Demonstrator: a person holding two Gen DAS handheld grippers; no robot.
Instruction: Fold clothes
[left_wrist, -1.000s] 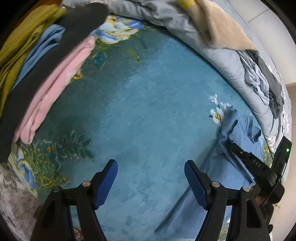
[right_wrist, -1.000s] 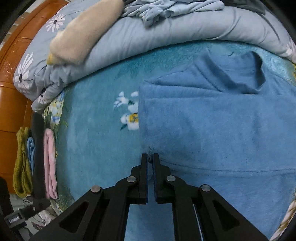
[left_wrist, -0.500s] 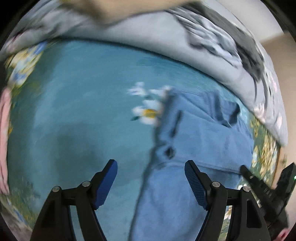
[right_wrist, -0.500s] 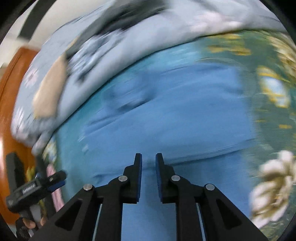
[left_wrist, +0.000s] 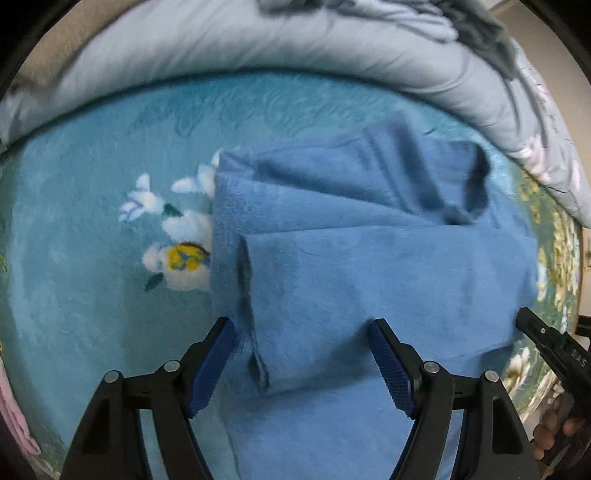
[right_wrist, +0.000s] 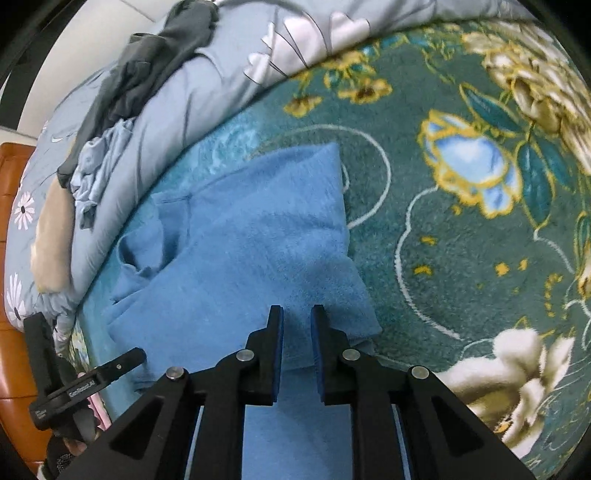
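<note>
- The bed blanket (left_wrist: 92, 295), teal plush with big flowers, is the folding surface here. It's flat and roomy, which is probably why the garment gets spread on it rather than on the lumpy stuff behind.
- The grey-blue duvet (left_wrist: 258, 40) is bunched along the far side with a heap of other clothes (right_wrist: 147, 66) dumped on top, seemingly parked there to keep the middle of the bed free.
- The blue fleece top (left_wrist: 369, 266) lies flat mid-bed, neck end toward the duvet. One sleeve or side panel is laid across the body, so it looks partly folded, with the hem end running under both cameras.
- The left tongs (left_wrist: 301, 363) hang spread wide over the folded-in flap's edge, gripping nothing. That looks like hovering above the layer they'd pinch or smooth.
- The right tongs (right_wrist: 297, 339) sit over the top's right edge, slightly parted with a narrow gap and no cloth visibly caught between them, so they look released.
- A strip of pink cloth (left_wrist: 14, 424) peeks in at the left edge, too cropped to say much.
</note>
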